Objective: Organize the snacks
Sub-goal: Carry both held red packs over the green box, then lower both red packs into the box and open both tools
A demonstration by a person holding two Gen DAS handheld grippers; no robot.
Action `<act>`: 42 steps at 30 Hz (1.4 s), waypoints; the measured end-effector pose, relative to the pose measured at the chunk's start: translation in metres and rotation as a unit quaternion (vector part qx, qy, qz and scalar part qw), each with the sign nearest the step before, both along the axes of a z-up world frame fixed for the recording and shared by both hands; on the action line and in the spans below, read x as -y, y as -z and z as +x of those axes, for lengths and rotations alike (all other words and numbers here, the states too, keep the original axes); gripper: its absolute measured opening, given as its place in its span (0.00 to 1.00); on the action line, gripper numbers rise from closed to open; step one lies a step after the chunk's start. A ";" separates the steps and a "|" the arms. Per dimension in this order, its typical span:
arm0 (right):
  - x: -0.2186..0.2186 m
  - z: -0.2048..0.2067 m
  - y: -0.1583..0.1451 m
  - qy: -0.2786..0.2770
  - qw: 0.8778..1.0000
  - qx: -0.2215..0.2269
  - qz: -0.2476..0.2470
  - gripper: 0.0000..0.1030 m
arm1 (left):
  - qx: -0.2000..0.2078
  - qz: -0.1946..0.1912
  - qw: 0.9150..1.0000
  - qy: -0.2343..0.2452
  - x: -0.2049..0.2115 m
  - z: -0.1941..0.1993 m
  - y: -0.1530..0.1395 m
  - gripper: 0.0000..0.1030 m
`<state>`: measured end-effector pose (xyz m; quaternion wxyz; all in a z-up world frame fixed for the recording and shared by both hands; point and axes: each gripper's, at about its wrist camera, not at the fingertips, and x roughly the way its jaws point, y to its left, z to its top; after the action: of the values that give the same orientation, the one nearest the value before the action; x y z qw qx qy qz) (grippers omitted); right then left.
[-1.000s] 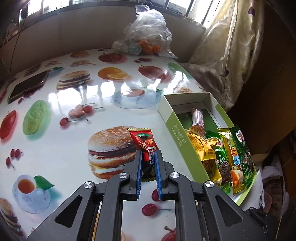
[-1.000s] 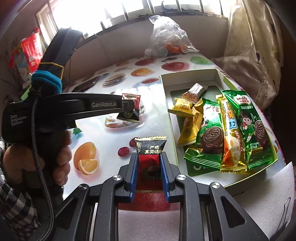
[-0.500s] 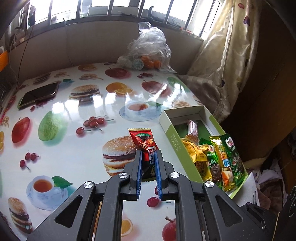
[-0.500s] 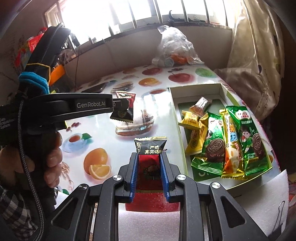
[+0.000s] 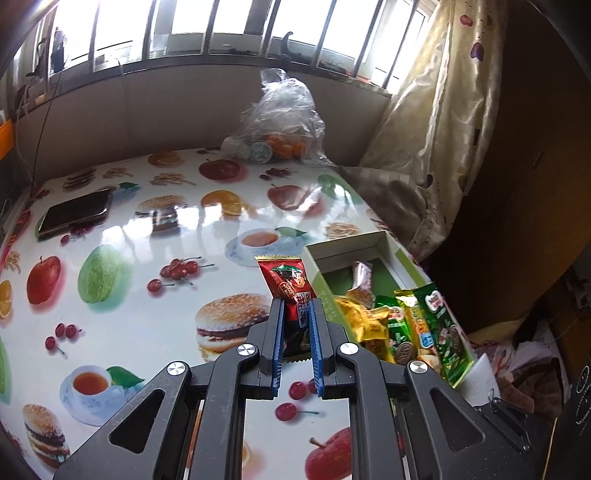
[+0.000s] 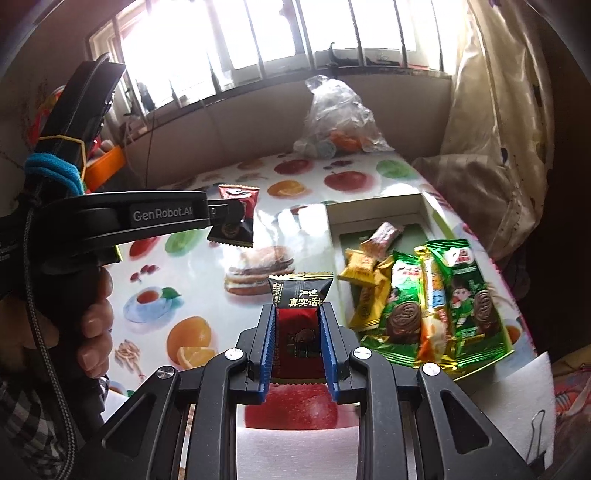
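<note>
Barred windows point(image 5: 229, 26) and a pale patterned curtain point(image 5: 436, 122) stand behind a glossy white surface point(image 5: 122, 325) printed with burgers, fruit and teacups; a dark smartphone point(image 5: 75, 214) lies near its far left edge, and a knotted clear plastic bag point(image 5: 280, 122) of small round items sits at the far side by the wall; at the right edge of the surface rests a shallow green-and-white cardboard box point(image 6: 334, 236), open at the top, holding several yellow snack packets point(image 6: 364, 291), a brown wrapped candy point(image 6: 382, 238) and long green biscuit packets point(image 6: 461, 299) lying side by side, their near ends lapping over the box's front rim; the left gripper point(image 5: 296, 310), carried in a person's hand point(image 6: 96, 317) with a checked sleeve below it, is closed tight on a red-and-black snack packet point(image 5: 288, 284), which stands upright out of its blue pads, raised clear of the surface just left of the box; the right gripper point(image 6: 297, 314) is pinched nearly as close on a black-and-red foil snack packet point(image 6: 301, 295) with gold crimped edges, its top sticking up past the fingertips, likewise off the surface and just left of the box's near corner; a black binder clip point(image 6: 535, 435) lies on white foam sheet point(image 6: 517, 391) at the near right.
</note>
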<state>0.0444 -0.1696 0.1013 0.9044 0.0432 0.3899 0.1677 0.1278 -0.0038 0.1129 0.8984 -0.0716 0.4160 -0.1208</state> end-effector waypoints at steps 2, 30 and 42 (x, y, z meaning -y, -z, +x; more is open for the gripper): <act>0.005 0.000 -0.001 0.005 1.000 0.002 0.000 0.21 | 0.003 0.001 1.000 0.006 0.005 0.001 -0.002 0.13; 0.065 0.030 0.034 0.081 0.995 -0.037 -0.036 0.21 | -0.045 -0.013 0.996 0.082 0.081 0.061 0.040 0.13; 0.068 0.043 0.051 0.086 0.994 -0.035 -0.055 0.22 | -0.066 -0.010 0.994 0.090 0.091 0.074 0.060 0.13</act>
<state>0.0874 -0.2379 0.0506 0.9025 0.0325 0.4245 0.0659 0.2015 -0.0944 0.0524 0.8536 -0.0506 0.4783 -0.2004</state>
